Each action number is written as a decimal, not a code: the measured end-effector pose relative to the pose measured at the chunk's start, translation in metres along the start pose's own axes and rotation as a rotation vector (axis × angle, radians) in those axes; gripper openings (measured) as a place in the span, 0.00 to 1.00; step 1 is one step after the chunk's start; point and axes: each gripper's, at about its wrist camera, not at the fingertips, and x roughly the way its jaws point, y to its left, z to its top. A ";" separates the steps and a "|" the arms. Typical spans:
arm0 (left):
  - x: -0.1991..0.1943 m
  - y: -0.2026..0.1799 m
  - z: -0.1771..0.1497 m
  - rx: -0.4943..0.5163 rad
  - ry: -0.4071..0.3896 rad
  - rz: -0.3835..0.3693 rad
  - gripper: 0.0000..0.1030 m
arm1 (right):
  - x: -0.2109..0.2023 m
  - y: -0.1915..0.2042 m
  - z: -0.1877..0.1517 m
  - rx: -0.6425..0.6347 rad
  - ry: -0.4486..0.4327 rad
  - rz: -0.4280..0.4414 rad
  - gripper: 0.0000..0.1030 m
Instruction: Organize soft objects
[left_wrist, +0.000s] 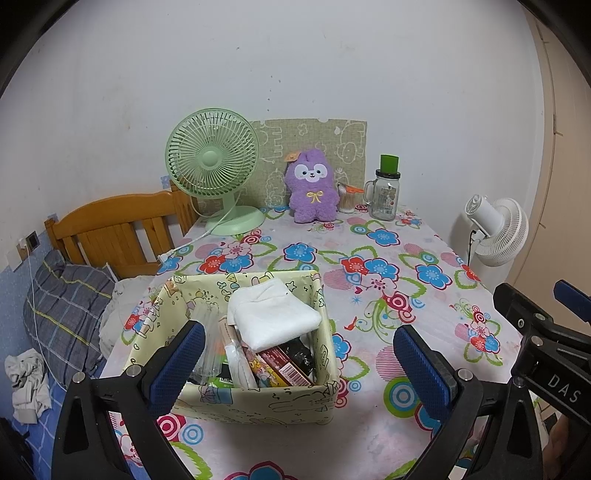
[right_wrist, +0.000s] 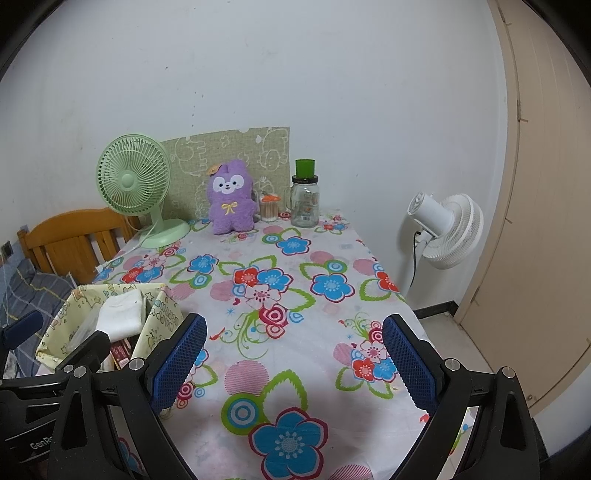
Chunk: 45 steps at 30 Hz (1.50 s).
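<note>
Blue-padded fingers (left_wrist: 186, 354) of the left gripper (left_wrist: 299, 363) fill the bottom of its own view, spread wide and grasping nothing, hovering above the near end of the storage box (left_wrist: 258, 400). That box, pale yellow with cartoon prints, sits at about 6 o'clock on the flowered tablecloth (left_wrist: 388, 266). A folded white towel (left_wrist: 271, 319) lies on top of its contents, toward the box's 12 o'clock side, over a jumble of packets and a clear plastic piece.

From the right wrist view, the right gripper (right_wrist: 295, 356) also stands released, its jaws well apart over bare cloth, with the same box at 9 o'clock of it and the left tool's black frame crossing the lower left corner.

At the far end of the table, around 12 o'clock, a purple plush toy (left_wrist: 313, 186) stands upright against a green patterned board (left_wrist: 314, 147) leaning on the wall. Just beside it at 3 o'clock is a small container (left_wrist: 346, 199) with an orange top, then a glass mug jar (left_wrist: 384, 195) carrying a green cup on its lid. A green desk fan (left_wrist: 214, 162) stands at the plush's 9 o'clock.

Off the table, a white standing fan (left_wrist: 495, 229) is at 3 o'clock, and a wooden headboard (left_wrist: 118, 229) with a plaid pillow (left_wrist: 62, 306) lies at 9 o'clock.
</note>
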 end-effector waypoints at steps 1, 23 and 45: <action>0.000 0.000 0.000 0.000 -0.001 0.001 1.00 | -0.001 0.000 0.000 -0.001 0.000 0.000 0.95; -0.003 0.001 0.003 0.001 -0.004 0.003 1.00 | -0.001 -0.001 0.000 -0.001 0.004 0.002 0.95; -0.005 0.004 0.003 -0.002 -0.005 0.010 1.00 | -0.001 -0.001 0.000 -0.007 0.008 0.006 0.95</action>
